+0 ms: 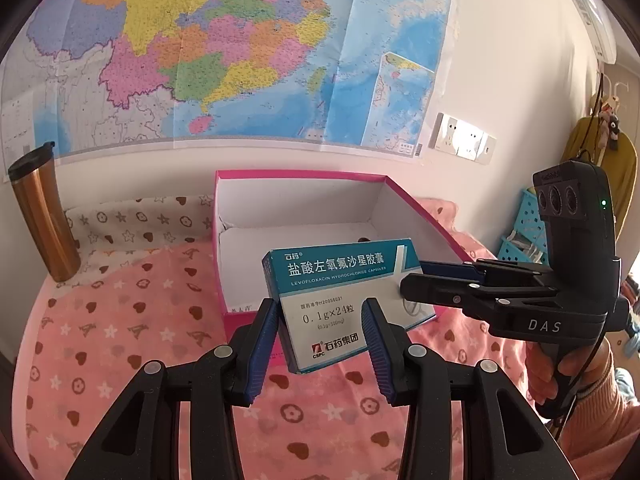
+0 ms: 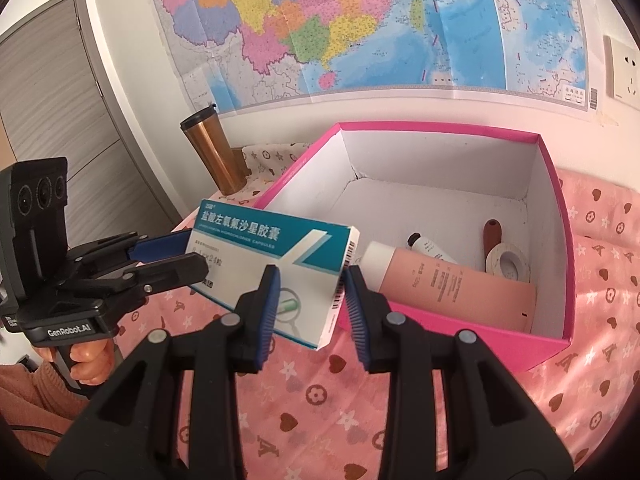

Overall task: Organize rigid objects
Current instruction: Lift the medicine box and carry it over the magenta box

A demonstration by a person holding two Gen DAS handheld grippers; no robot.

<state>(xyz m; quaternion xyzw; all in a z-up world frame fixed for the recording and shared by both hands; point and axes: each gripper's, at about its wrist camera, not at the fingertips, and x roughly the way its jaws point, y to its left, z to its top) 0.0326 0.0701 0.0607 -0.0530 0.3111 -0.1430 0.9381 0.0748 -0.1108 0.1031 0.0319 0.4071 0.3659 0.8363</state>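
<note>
Left gripper (image 1: 320,344): pads pinch the near end of the capsule carton (image 1: 344,300), raised before the pink box (image 1: 360,178).
Right gripper (image 2: 310,308): clamps the carton's barcode end beside the box.
Risk: uneven release could twist the carton onto the rim or cloth (image 2: 320,400).
Box contents: pink tube (image 2: 456,284) and tape roll (image 2: 508,262) leave little flat room.

Both grippers pitched downward, converging on the same medicine box (image 1: 344,300) from two sides. Left gripper (image 1: 323,344) has its blue pads clamped on the box's near end, jaws narrowly set. Right gripper (image 2: 310,298) pinches the other end, coming in from the right in the left view, pads against the cardboard. A hand (image 2: 86,362) in an orange sleeve wraps the left grip handle; another hand (image 1: 576,364) wraps the right handle.
</note>
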